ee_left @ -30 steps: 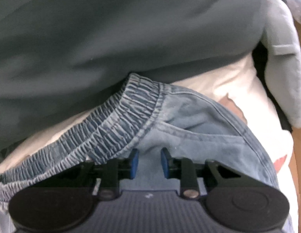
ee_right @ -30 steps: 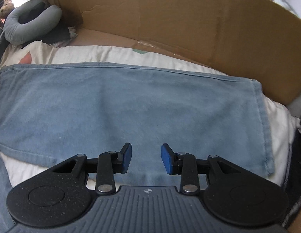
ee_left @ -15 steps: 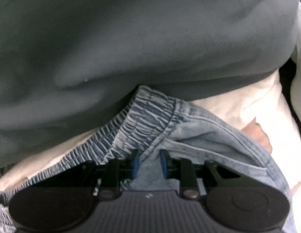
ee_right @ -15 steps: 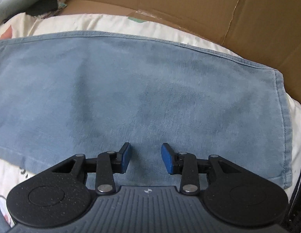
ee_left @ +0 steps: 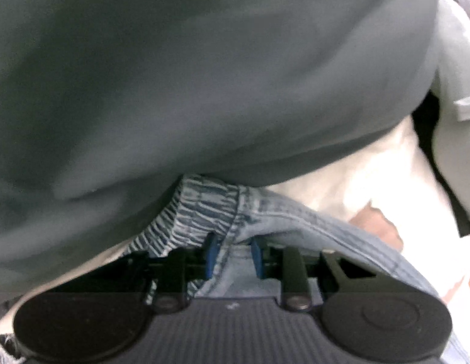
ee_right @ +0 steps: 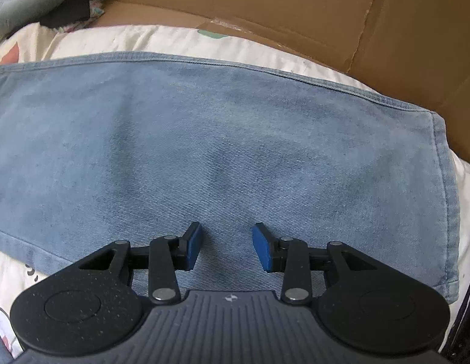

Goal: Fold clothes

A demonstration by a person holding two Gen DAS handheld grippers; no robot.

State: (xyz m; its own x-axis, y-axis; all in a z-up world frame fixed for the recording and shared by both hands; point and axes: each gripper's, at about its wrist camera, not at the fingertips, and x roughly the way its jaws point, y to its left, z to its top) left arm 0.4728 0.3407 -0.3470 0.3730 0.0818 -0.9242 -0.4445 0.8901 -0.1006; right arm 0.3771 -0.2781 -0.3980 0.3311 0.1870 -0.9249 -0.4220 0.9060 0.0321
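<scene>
The left gripper (ee_left: 231, 256) pinches the jeans (ee_right: 222, 151) just below the elastic waistband (ee_left: 201, 209), which has bunched tighter under the grey-green garment (ee_left: 204, 69) than a second ago. The right gripper (ee_right: 227, 247), fingers spread and empty, has sunk close over the leg lying flat across the cream bedding (ee_right: 162, 39); the cardboard (ee_right: 295, 9) beyond now shows less.
</scene>
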